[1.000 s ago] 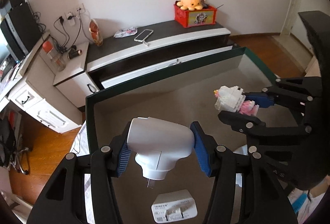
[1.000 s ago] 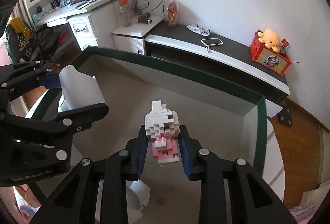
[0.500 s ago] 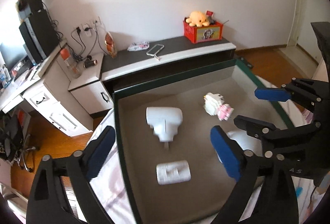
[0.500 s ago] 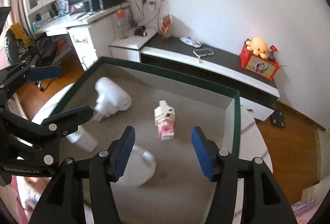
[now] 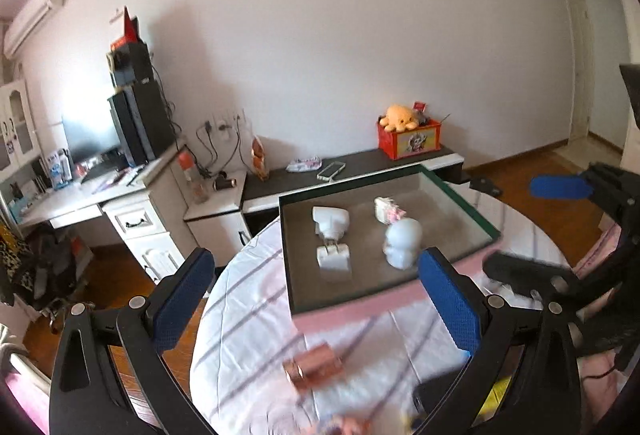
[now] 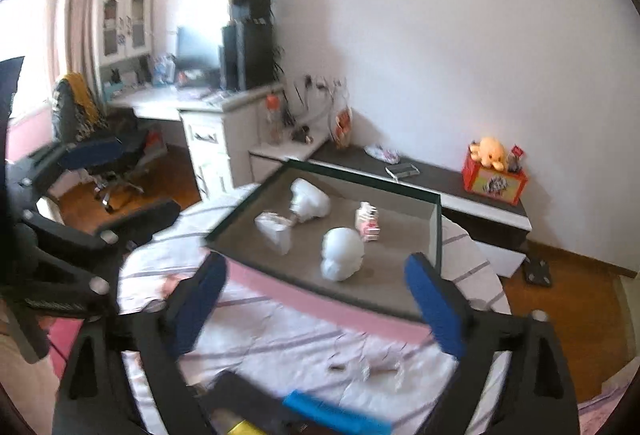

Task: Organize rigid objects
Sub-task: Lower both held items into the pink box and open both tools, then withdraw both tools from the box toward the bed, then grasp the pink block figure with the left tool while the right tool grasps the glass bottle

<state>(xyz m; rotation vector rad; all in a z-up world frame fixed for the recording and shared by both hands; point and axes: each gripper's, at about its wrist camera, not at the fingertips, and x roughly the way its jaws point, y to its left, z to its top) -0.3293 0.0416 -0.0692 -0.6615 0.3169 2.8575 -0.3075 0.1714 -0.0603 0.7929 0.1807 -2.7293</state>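
- Left gripper (image 5: 316, 287): jaws opening, wide, nothing between the blue pads; hangs over the near part of the table.
- Right gripper (image 6: 320, 299): jaws opening, wide, likewise empty; just right of the other.
- Tray (image 5: 384, 175): green-rimmed, grey floor, on the far half of the table (image 5: 248, 323), beyond both grippers.
- Adapter (image 5: 330, 222): white, large, in the tray, far left.
- Charger (image 5: 333, 258): white, flat, in the tray, just near of the adapter.
- Block figure (image 5: 388, 210): white and pink, in the tray, far right.
- Skull (image 5: 403, 243): white, in the tray, near right, just beside the block figure.
- Copper piece (image 5: 314, 365): on the striped cloth, outside the tray, near edge; blurred.
- Dark item (image 6: 256, 407): with blue and yellow bits, at the table's near edge; too blurred to name.
- Progress, as judged: four pieces in the tray; the loose ones on the cloth seem left to sort.
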